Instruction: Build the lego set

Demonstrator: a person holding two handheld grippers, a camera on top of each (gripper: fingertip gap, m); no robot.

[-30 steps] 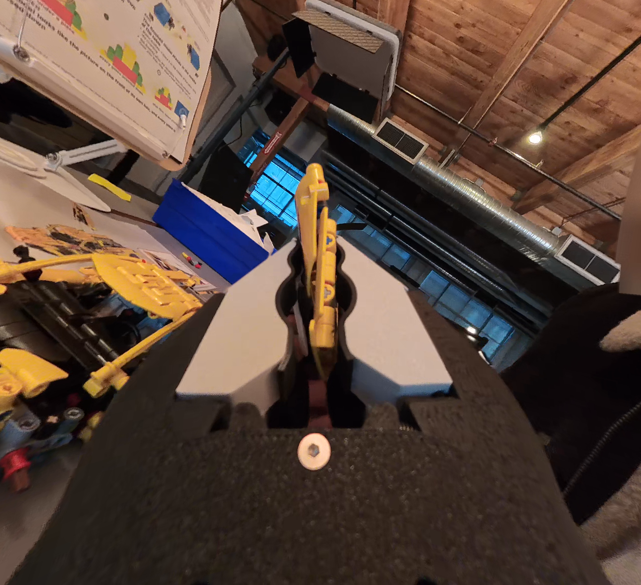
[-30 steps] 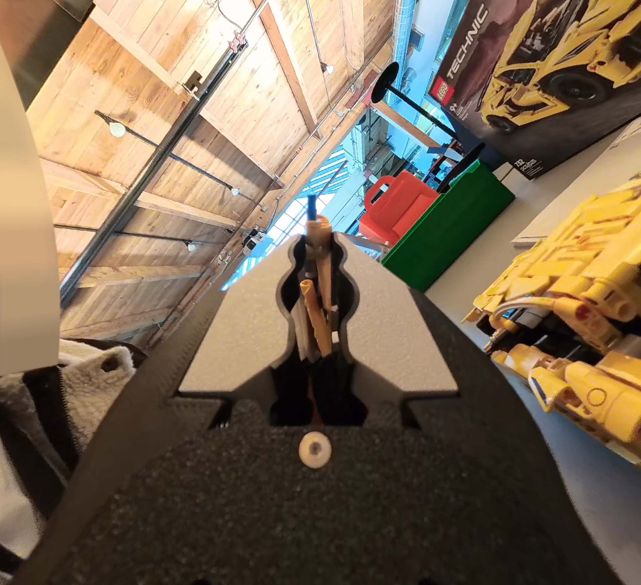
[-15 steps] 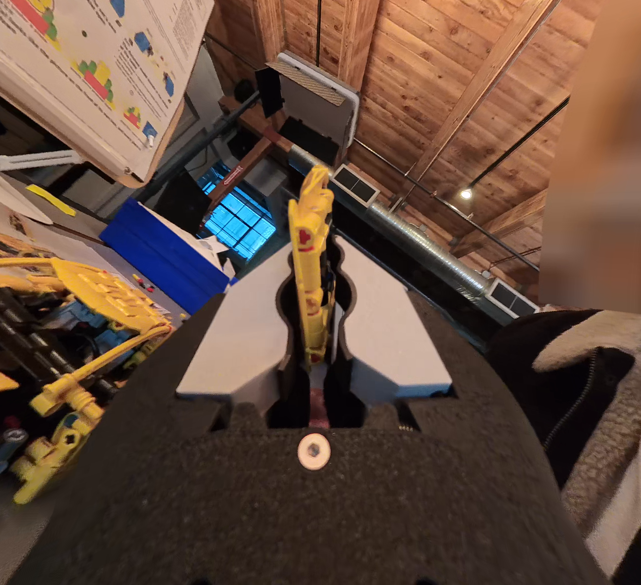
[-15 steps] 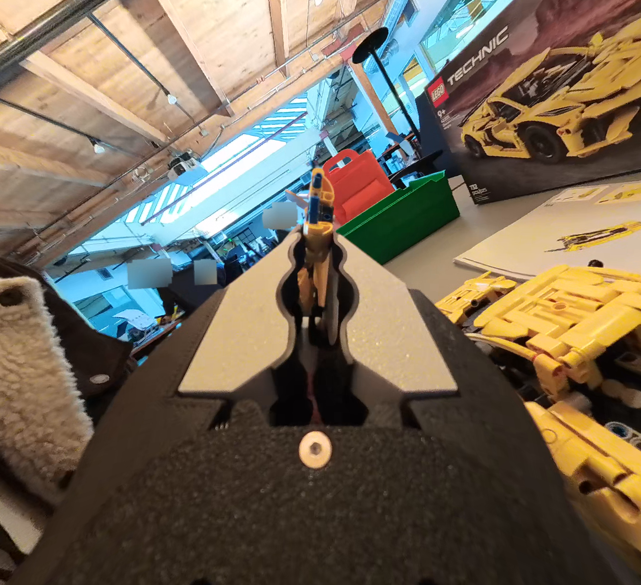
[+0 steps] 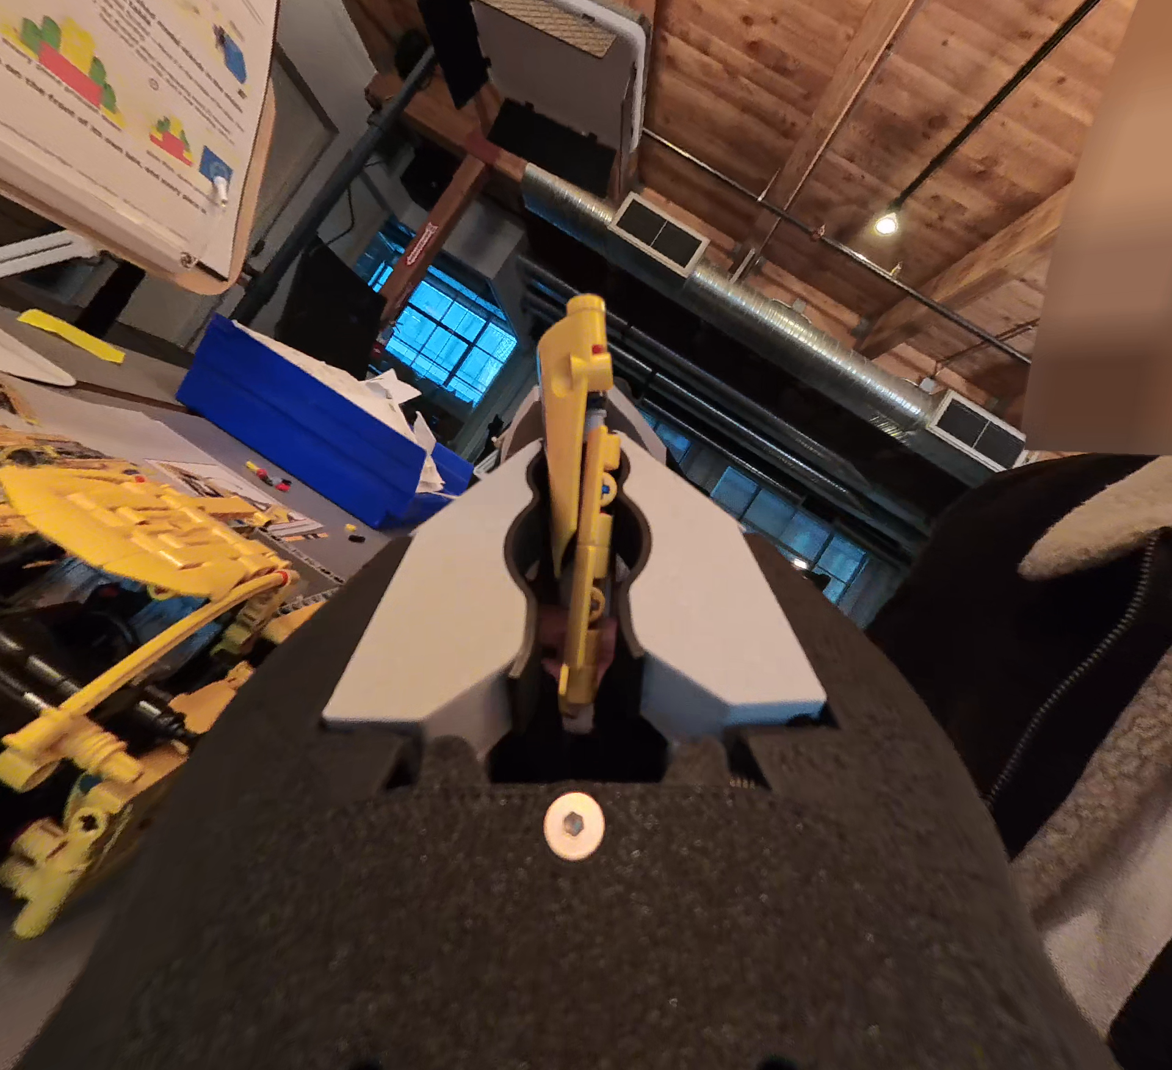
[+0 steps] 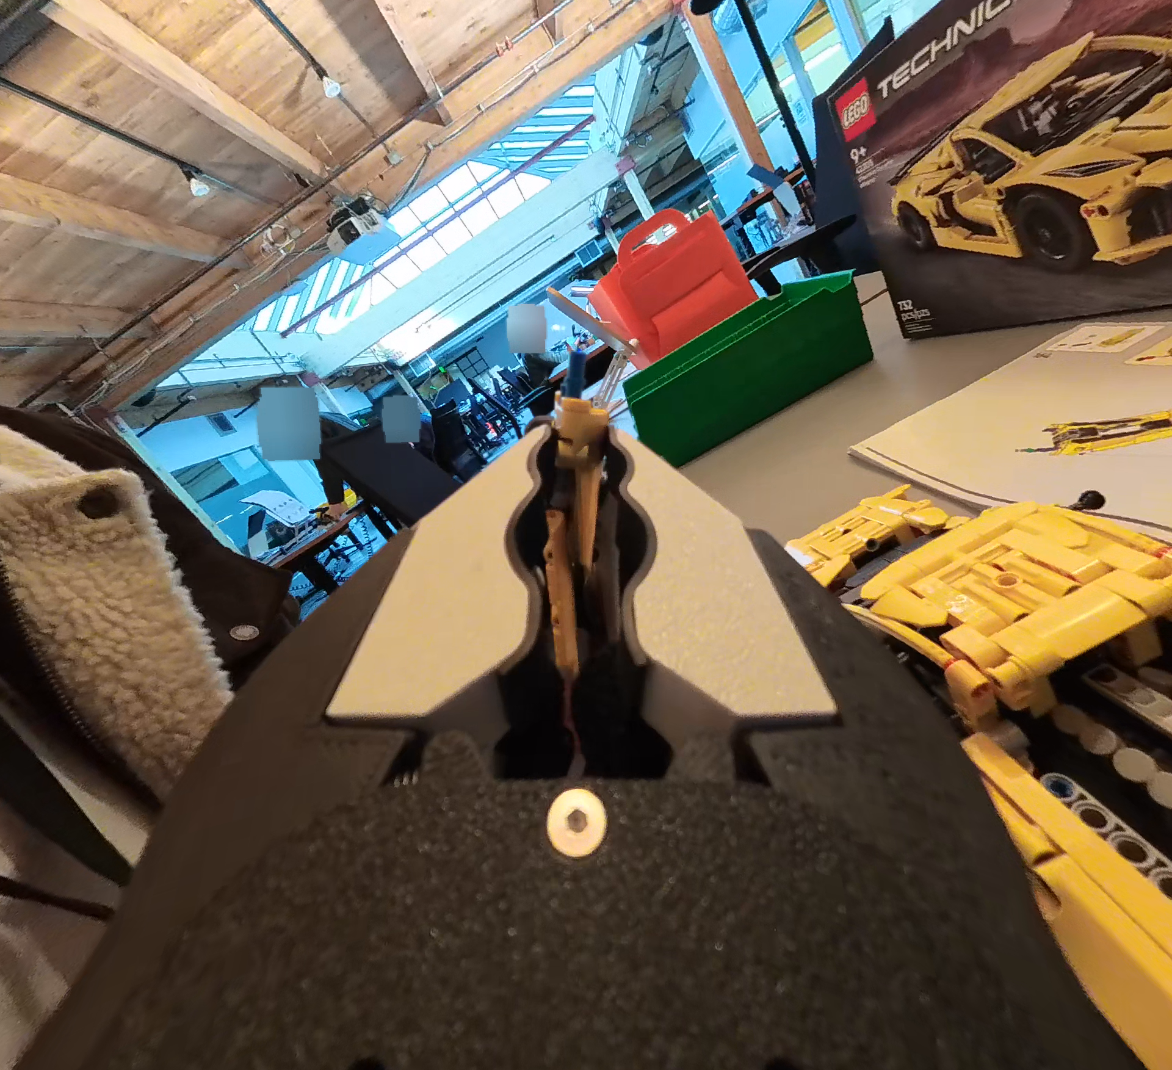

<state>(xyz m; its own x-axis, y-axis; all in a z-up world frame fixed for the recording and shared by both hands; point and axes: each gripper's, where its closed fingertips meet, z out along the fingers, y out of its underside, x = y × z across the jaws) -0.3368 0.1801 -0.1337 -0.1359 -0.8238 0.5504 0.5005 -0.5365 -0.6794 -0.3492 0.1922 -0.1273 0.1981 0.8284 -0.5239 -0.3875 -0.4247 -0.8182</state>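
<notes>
- Yellow sub-assembly (image 5: 580, 469): a slim, flat stack of smooth plastic pieces with small red and blue pins. It is pinched between the fingers of the left gripper (image 5: 578, 456), which are pressed together on it. Its long axis runs along the fingers, and its rounded tip stands clear beyond them.
- Tan pin piece (image 6: 574, 507): a narrow plastic strip with a blue pin at its far end. It is pinched in the right gripper (image 6: 576, 437), whose fingers are closed on it, and it lies lengthwise along the fingers.
- Yellow car model (image 6: 989, 602): partly built, with glossy angular panels over black beams, resting on the grey table (image 6: 748, 469). It lies to the right of the right gripper and to the left of the left gripper (image 5: 139, 532), so it sits between the two.
- Deciding relation, as a judgement: both held parts point up and away from the car, each gripper about equally near it. Either part must be turned down toward the car, or the two brought tip to tip, before joining.
- Beyond the car: a printed instruction sheet (image 6: 1015, 431), a green bin (image 6: 755, 380) and the set's box (image 6: 1015, 152); on the other side, a blue bin (image 5: 298, 412).
- Gripper bodies: rough black foam-like shell and matt grey finger faces.
</notes>
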